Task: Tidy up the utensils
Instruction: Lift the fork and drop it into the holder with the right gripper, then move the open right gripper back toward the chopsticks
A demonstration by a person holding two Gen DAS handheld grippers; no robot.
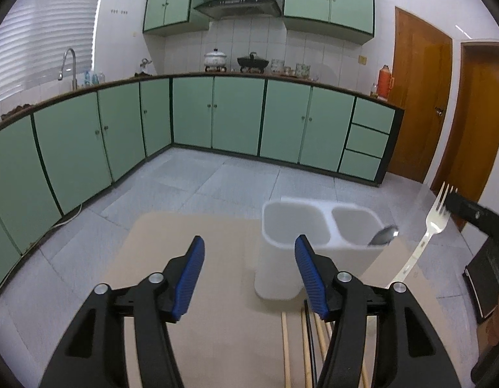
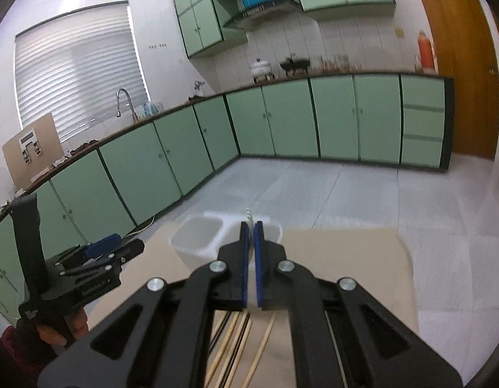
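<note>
Gripping a fork (image 1: 435, 223), right gripper (image 2: 251, 229) holds it above the white 2-compartment holder (image 1: 282, 252); spoon (image 1: 383, 236) inside right compartment. Left gripper (image 1: 249, 252) released, empty; chopsticks (image 2: 230, 349) on mat.

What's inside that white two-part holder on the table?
The white holder has a spoon leaning in its right compartment. The left compartment looks empty, though the walls hide both bottoms. The fork is outside, held by the right gripper.
</note>
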